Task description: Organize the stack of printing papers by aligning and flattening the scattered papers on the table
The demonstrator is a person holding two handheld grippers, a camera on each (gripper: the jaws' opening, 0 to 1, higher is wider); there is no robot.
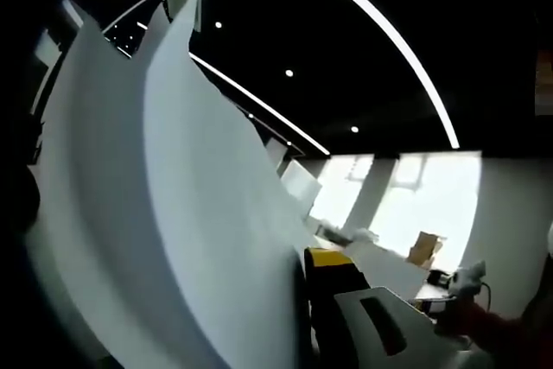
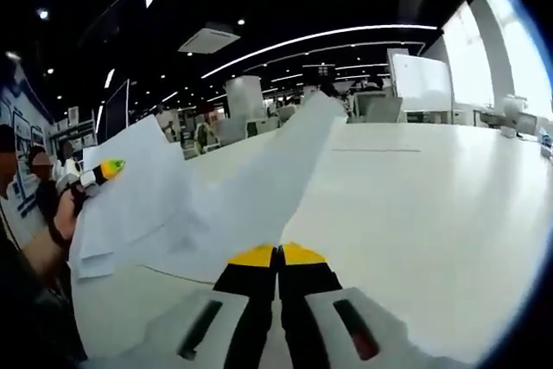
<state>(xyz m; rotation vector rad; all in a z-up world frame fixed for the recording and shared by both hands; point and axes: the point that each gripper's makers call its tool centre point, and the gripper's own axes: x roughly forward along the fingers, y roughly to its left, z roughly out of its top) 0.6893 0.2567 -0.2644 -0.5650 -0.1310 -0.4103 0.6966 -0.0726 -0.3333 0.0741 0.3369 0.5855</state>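
Several white printing papers (image 2: 225,196) are held up as a loose sheaf off the white table (image 2: 415,205), fanned and uneven at the edges. My right gripper (image 2: 277,252) is shut on their near edge, its yellow tips pressed together. My left gripper (image 2: 111,165), held by a hand (image 2: 62,209), grips the far left edge of the sheaf. In the left gripper view the papers (image 1: 173,196) curve upward across the left half. They hide one jaw of the left gripper (image 1: 304,255), whose yellow-tipped finger (image 1: 328,258) lies against the sheet.
The table stretches wide to the right and far side. A white board (image 2: 419,82) and a pillar (image 2: 244,97) stand beyond it. A cardboard box (image 1: 423,248) and a gloved hand (image 1: 467,278) are in the background near bright windows.
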